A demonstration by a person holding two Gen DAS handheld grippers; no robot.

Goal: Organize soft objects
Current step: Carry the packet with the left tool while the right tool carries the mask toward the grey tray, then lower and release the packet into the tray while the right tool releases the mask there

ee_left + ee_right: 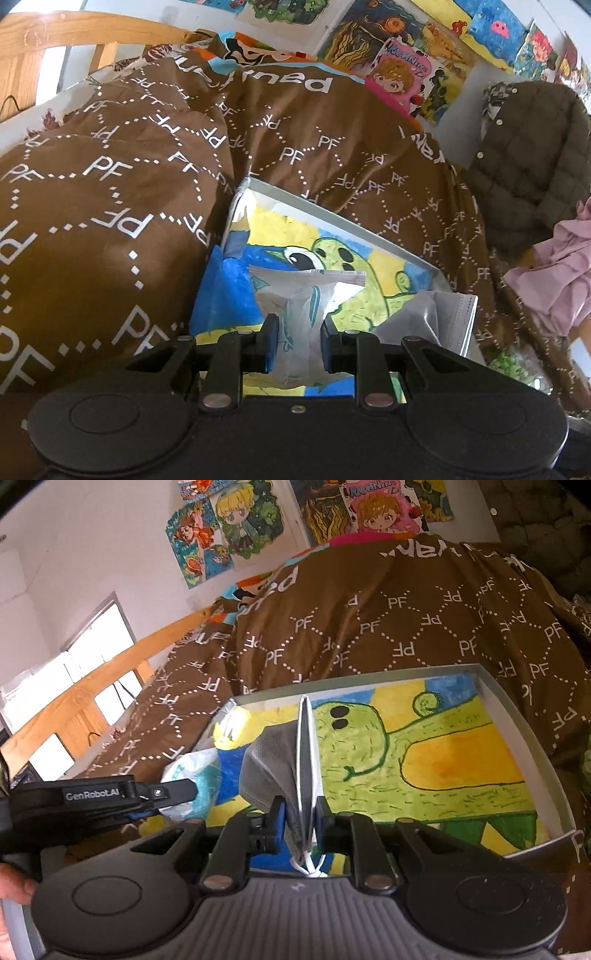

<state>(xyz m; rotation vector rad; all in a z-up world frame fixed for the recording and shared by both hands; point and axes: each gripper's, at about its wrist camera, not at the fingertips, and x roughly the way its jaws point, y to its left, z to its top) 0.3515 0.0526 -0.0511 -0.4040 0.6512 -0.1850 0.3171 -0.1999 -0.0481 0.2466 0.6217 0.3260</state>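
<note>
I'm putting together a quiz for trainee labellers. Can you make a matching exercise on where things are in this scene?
Things:
1. white-and-teal plastic packet
2. grey folded face mask
3. brown PF-patterned duvet
4. olive quilted jacket

Places:
A. between the right gripper's fingers
B. under the shallow grey tray
C. beyond the duvet, at the left wrist view's right edge
D. between the left gripper's fingers

Pairs: 1-D, 2-A, 3-B, 4-C

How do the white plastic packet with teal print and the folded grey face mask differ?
The white plastic packet with teal print is crinkled, glossy film; the folded grey face mask is matte mesh with a white edge and ear loops. The packet sits in the left gripper, the mask in the right gripper. Both hang over the grey tray.
</note>
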